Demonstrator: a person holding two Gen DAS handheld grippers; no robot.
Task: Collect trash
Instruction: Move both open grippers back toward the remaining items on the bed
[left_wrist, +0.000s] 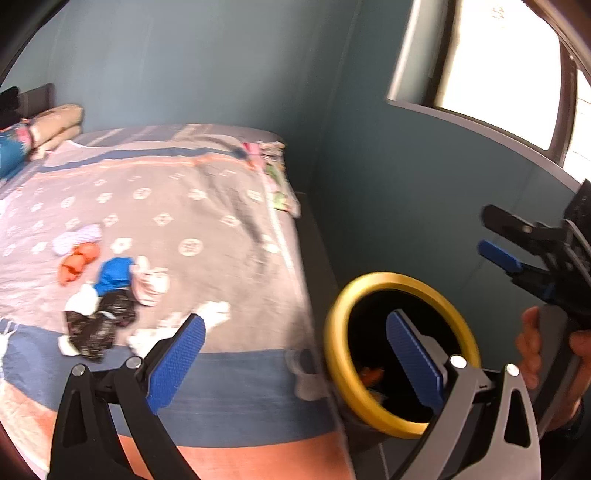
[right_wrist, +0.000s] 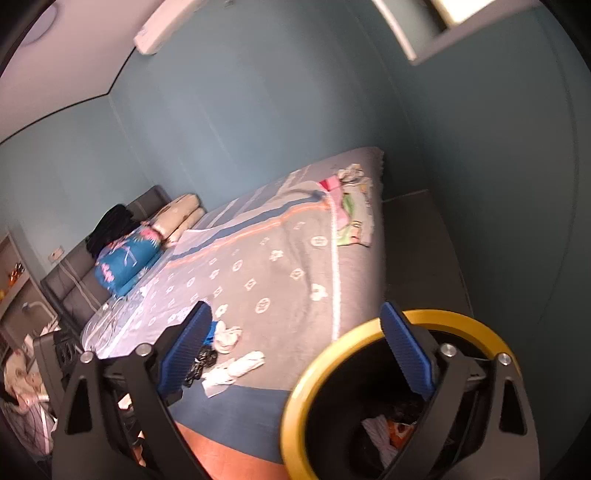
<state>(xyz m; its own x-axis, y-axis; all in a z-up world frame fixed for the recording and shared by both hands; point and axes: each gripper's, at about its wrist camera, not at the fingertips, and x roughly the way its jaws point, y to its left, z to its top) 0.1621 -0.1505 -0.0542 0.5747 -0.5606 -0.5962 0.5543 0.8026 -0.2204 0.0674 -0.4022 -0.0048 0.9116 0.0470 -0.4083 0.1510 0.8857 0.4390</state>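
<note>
Two grippers, both mine, and both stand wide open with nothing between their blue pads. Nearest to me, my left gripper has one pad over the blanket's edge and the other in front of the bin's dark mouth. My right gripper sits the same way in its own view, its right pad crossing the yellow rim; from the left wrist camera I also see it off to the right, held by my hand, jaws parted and empty.

Just past the fingers stands the bin, black inside with a yellow ring, tight against the corner of the bed. Some trash already lies at its bottom: something pale and something orange, too blurred to name.

On the grey patterned blanket, near its blue band, lies the rest of the litter in a loose cluster: white crumpled paper, a black wrapper, a blue piece, a pinkish-white wad, and, slightly further, an orange scrap touching a pale striped one.

Further off, a colourful cloth hangs at the bed's far edge. At the head end are a blue flowered pillow, beige pillows and a grey headboard. Beyond that, teal wall and a bright window.
</note>
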